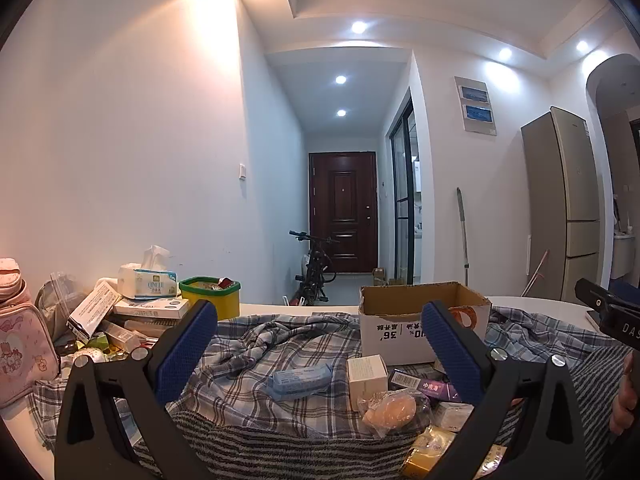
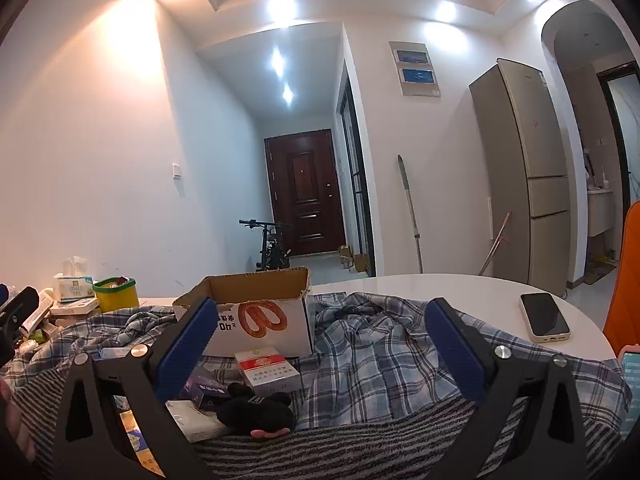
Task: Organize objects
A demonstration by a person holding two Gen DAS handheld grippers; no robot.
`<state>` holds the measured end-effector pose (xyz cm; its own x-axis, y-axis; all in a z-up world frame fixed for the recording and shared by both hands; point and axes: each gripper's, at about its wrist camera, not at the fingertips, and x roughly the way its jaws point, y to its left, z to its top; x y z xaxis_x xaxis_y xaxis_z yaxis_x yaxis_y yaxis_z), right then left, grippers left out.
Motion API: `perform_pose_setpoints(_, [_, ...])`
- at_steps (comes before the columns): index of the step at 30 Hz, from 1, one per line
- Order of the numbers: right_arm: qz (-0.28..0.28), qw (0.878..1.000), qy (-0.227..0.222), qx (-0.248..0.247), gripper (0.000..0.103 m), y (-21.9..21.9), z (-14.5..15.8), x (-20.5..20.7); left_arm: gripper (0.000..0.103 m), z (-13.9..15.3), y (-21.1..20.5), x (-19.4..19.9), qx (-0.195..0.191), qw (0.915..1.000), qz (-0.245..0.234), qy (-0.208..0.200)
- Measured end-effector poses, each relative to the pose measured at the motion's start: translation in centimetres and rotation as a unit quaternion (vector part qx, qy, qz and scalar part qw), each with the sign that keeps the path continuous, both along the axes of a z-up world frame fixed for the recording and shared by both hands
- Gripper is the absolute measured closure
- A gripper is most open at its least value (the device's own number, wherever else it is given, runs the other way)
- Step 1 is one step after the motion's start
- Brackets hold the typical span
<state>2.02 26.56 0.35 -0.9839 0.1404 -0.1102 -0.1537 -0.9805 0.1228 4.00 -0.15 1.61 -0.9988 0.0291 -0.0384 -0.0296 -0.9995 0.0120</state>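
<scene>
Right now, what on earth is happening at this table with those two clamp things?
A person is sorting clutter with a hand-held gripper in each hand. Both the left gripper and the right gripper are wide open, hold nothing and point across the table. Small packets lie loose on a plaid cloth, among them a red-and-white pack and a black plush toy. An open cardboard box stands behind them. A phone lies on the bare white table.

Home interior: entry door (image 1: 343, 213), bicycle (image 1: 314, 268) in hallway, fridge (image 1: 564, 204), cluttered table (image 2: 440, 286).
</scene>
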Motion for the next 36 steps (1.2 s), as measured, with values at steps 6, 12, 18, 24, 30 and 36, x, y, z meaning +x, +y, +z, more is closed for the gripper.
perform_pose_setpoints(6, [0.001,1.000,0.005,0.004,0.000,-0.2,0.0,0.1,0.000,0.1,0.3,-0.2,-0.013,0.9998,0.013,0.001])
perform_pose_setpoints(12, [-0.006,0.999,0.040,0.014,0.000,-0.6,0.2,1.5,0.000,-0.1,1.5,0.2,-0.045,0.9980,0.041,0.017])
perform_pose_setpoints(18, [-0.013,0.996,0.044,0.072,0.000,-2.8,0.4,1.6,0.000,-0.4,1.3,0.1,-0.027,0.9982,0.053,0.005])
perform_pose_setpoints(24, [-0.018,0.993,0.012,0.113,0.000,-4.2,0.1,0.4,0.000,-0.3,1.1,0.1,-0.029,0.9968,0.073,0.015])
perform_pose_setpoints(30, [-0.018,0.992,0.001,0.126,0.000,-4.6,-0.1,0.0,0.000,-0.3,1.0,-0.3,-0.030,0.9969,0.071,0.012])
perform_pose_setpoints(36, [-0.020,0.994,0.004,0.108,0.000,-3.9,0.0,0.2,0.000,-0.3,1.0,-0.9,-0.031,0.9970,0.071,0.006])
